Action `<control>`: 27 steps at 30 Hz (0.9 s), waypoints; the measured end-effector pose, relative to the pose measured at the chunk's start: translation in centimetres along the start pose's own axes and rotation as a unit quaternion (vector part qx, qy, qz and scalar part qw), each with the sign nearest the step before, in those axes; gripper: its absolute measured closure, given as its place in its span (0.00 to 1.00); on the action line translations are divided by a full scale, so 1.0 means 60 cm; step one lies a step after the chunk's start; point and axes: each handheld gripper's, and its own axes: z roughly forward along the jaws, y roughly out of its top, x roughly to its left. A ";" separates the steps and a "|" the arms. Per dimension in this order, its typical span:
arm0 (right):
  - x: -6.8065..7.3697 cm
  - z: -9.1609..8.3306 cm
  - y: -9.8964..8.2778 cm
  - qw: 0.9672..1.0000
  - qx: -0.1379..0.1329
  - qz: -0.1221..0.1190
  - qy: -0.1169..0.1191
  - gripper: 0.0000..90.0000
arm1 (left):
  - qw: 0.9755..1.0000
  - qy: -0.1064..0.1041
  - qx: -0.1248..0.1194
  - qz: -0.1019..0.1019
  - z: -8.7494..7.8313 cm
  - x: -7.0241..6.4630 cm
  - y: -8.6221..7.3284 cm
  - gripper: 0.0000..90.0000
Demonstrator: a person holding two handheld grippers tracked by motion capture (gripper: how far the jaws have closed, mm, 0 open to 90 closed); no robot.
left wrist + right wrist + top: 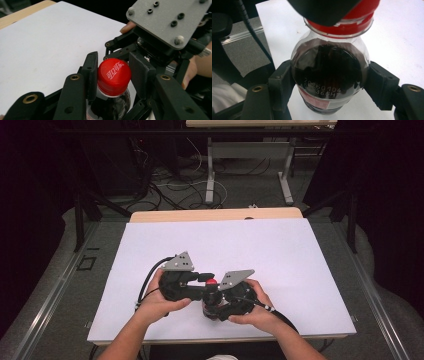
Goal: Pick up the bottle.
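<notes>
Here's the clear plastic bottle (329,75) with the red screw cap (114,76), standing near the front edge of the white table (280,250), right between the two hands. It's full of a dark, almost black drink, up into the rounded shoulder just under the neck ring, and there's printed white lettering across that shoulder in the right gripper view. A strip of red and white label sits lower down the body.

The right hand-held gripper (329,87) has the bottle's shoulder squeezed between its two black pads, one pressed on either side, a firm hold. The left hand-held gripper (113,75) comes in from the other side at the top: its jaws are closed in on the red cap, the pads (91,75) sitting tight against the cap's ribbed sides. White characters are printed on the cap's flat top. From the high view the two tools meet nose to nose over the bottle, each wearing its grey three-cornered plate, black cables trailing off toward the person.

The table top is a plain white sheet, with a pale wooden edge (215,214) showing along the far side. Grey carpeted floor (65,270) runs around it, with a metal rail to the left. Beyond, the room is dark: a tangle of black and white cables (175,190) lies on the floor, and the grey metal legs (210,170) of a second table stand at the back.
</notes>
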 end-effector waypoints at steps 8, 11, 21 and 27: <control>-0.002 0.001 -0.001 1.000 0.003 0.008 -0.009 0.33 | 0.995 0.089 -0.006 -0.050 0.010 -0.031 0.004 0.68; -0.005 0.002 -0.001 1.000 0.000 0.004 -0.018 0.33 | 0.991 0.115 -0.007 -0.063 0.014 -0.039 0.005 0.68; -0.005 0.004 -0.003 1.000 0.003 0.009 -0.023 0.33 | 0.991 0.113 -0.008 -0.077 0.015 -0.035 0.007 0.61; -0.005 0.004 -0.003 1.000 0.002 0.010 -0.016 0.33 | 0.996 0.065 -0.021 -0.060 0.006 -0.020 0.004 0.50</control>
